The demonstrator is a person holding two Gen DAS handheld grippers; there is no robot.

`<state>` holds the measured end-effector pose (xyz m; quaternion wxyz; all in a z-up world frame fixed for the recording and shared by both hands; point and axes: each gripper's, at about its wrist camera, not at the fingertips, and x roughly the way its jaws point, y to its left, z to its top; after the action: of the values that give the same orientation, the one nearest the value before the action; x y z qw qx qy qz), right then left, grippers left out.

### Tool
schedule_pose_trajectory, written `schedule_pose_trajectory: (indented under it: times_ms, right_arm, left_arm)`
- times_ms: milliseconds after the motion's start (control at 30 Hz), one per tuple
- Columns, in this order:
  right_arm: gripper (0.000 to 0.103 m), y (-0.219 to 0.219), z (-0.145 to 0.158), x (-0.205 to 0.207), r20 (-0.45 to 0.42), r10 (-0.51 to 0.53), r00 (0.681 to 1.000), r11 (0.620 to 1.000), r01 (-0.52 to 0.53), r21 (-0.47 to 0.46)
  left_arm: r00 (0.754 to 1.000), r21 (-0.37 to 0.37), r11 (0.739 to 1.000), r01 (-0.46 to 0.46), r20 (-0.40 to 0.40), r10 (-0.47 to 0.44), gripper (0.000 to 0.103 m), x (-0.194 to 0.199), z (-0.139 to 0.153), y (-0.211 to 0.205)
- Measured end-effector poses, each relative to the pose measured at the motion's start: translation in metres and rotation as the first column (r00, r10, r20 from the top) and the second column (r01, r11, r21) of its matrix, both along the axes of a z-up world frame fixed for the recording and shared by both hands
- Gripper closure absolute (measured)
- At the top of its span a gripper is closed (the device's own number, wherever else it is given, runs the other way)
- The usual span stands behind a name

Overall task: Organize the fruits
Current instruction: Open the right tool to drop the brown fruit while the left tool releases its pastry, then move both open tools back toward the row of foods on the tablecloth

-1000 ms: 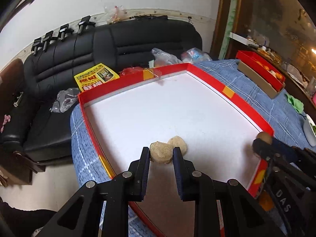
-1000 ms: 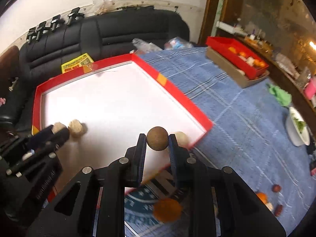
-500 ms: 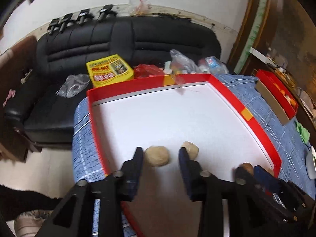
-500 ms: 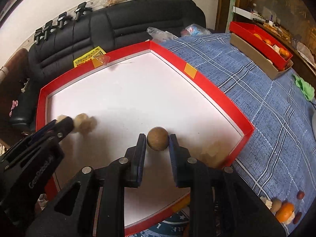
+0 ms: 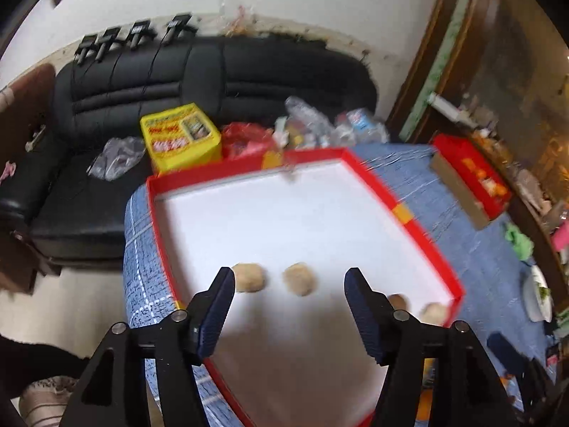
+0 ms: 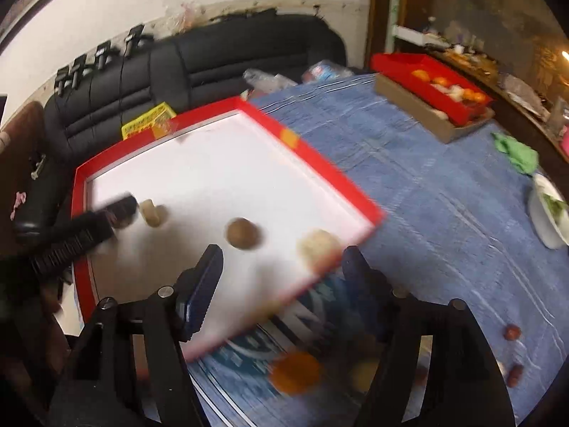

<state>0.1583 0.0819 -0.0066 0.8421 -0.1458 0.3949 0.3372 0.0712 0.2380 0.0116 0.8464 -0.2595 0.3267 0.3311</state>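
Risk entry: left gripper (image 5: 290, 281) and right gripper (image 6: 282, 261), jaws just opened and nothing held; four round fruits, among them the brown fruit (image 6: 242, 233), lie loose in the red tray (image 6: 334, 174) and could be rolled or knocked by withdrawing jaws.

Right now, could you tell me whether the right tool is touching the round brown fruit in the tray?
Apart. The right wrist view shows the right tool open, and white tray floor separates its fingertips from the brown fruit.

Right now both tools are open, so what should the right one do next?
Probably swing the right tool back to grab the orange fruit on the blue tablecloth. Its jaws just opened, leaving the brown fruit in the red tray.
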Motion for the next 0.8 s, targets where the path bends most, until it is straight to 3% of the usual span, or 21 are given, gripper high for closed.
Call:
schedule_pose_trajectory:
  times_ms: [133, 233, 333, 400, 433, 500, 533, 600, 633, 667, 800]
  right_arm:
    - [0.032, -0.072, 0.018, -0.006, 0.026, -0.095, 0.995, 0.994, 0.094, 0.06]
    - [0.033, -0.135, 0.027, -0.008, 0.018, -0.209, 0.978, 0.972, 0.206, 0.117]
    - [0.033, -0.187, 0.032, -0.01, -0.004, -0.31, 0.951, 0.94, 0.307, 0.151]
    - [0.033, -0.214, 0.035, -0.016, 0.008, -0.352, 0.936, 0.927, 0.347, 0.144]
    - [0.033, -0.217, 0.035, -0.022, 0.053, -0.353, 0.934, 0.932, 0.346, 0.106]
    - [0.033, -0.211, 0.028, -0.038, 0.167, -0.302, 0.938, 0.951, 0.308, -0.009]
    - [0.033, -0.21, 0.027, -0.043, 0.174, -0.281, 0.944, 0.959, 0.285, 0.0]
    - [0.033, -0.212, 0.023, -0.051, 0.165, -0.266, 0.95, 0.963, 0.268, 0.014]
    - [0.033, -0.206, 0.018, -0.055, 0.197, -0.255, 0.947, 0.964, 0.265, -0.028]
    - [0.033, -0.198, 0.01, -0.06, 0.223, -0.229, 0.948, 0.965, 0.251, -0.075]
    - [0.033, -0.198, -0.007, -0.059, 0.095, -0.252, 0.963, 0.967, 0.254, -0.015]
  left_arm:
    - [0.989, 0.089, 0.988, 0.129, 0.056, -0.134, 0.04, 0.003, 0.034, -0.038]
    - [0.958, 0.191, 0.947, 0.256, 0.08, -0.275, 0.039, 0.009, 0.071, -0.072]
    - [0.933, 0.268, 0.918, 0.293, 0.128, -0.335, 0.038, 0.005, 0.11, -0.09]
    - [0.908, 0.076, 0.951, 0.299, 0.284, -0.309, 0.013, -0.006, 0.119, -0.084]
    - [0.903, 0.031, 0.942, 0.333, 0.279, -0.328, 0.009, -0.003, 0.116, -0.085]
    - [0.91, 0.102, 0.932, 0.347, 0.206, -0.361, 0.01, 0.004, 0.111, -0.098]
    - [0.917, 0.153, 0.932, 0.33, 0.181, -0.354, 0.01, 0.004, 0.106, -0.105]
    - [0.904, 0.099, 0.921, 0.377, 0.175, -0.389, 0.011, 0.008, 0.089, -0.11]
    - [0.901, 0.08, 0.912, 0.403, 0.143, -0.411, 0.013, 0.011, 0.082, -0.114]
    - [0.901, 0.125, 0.905, 0.408, 0.107, -0.421, 0.016, 0.012, 0.079, -0.119]
    - [0.888, 0.198, 0.883, 0.426, 0.097, -0.45, 0.016, 0.002, 0.08, -0.127]
